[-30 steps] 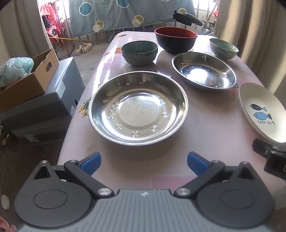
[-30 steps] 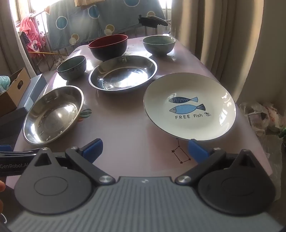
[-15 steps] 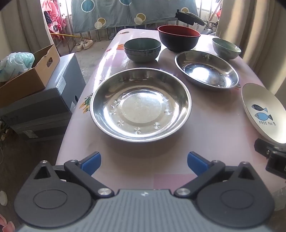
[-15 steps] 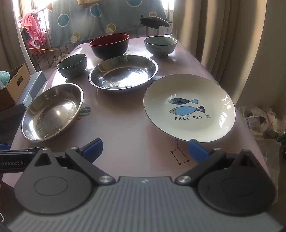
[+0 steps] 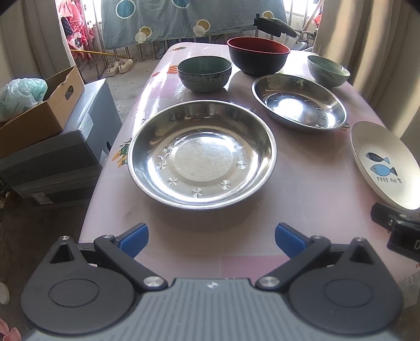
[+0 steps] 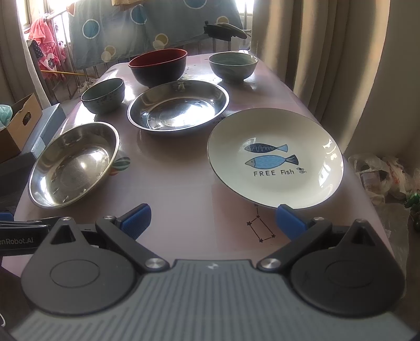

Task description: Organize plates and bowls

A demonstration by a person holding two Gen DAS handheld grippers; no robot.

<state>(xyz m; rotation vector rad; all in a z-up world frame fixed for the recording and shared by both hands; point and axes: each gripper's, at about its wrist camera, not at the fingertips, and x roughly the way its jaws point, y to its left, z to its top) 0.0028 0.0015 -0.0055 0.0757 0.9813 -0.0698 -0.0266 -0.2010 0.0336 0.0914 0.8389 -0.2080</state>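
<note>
Both rigs nudged forward over the last second — steel plate [image 5: 202, 157] sits a touch higher and larger in the left wrist view, fish plate [image 6: 275, 157] slightly closer in the right. No contact yet, nothing lifted, so probably still the approach phase with sorting not begun. Left gripper [image 5: 211, 234] fingers spread wide and empty, hovering at the near tabletop [image 5: 309, 188] edge with the steel plate dead ahead at 12 o'clock. Right gripper [image 6: 212, 219] likewise wide open, holding nothing; right fingertip just at the near rim of the fish plate, plate at roughly 1 o'clock — cannot tell whether touching. Second steel plate [image 6: 178, 105] further back at 12 in the right view, dark red bowl [image 6: 157, 67] behind it, green bowl [image 6: 233, 65] at 1, grey-green bowl [image 6: 103, 95] at 11. All six pieces separate, none stacked. Surface: glossy pinkish cover with printed motifs, strong window glare on the far half — likely slippery under steel. Room: curtains [image 6: 315, 52] on the right, spotted sheet [image 5: 189, 21] on a rail at the back, cardboard box [image 5: 44, 105] on grey cases at 9 o'clock, plastic bags [image 6: 380, 175] on the floor at 3.
</note>
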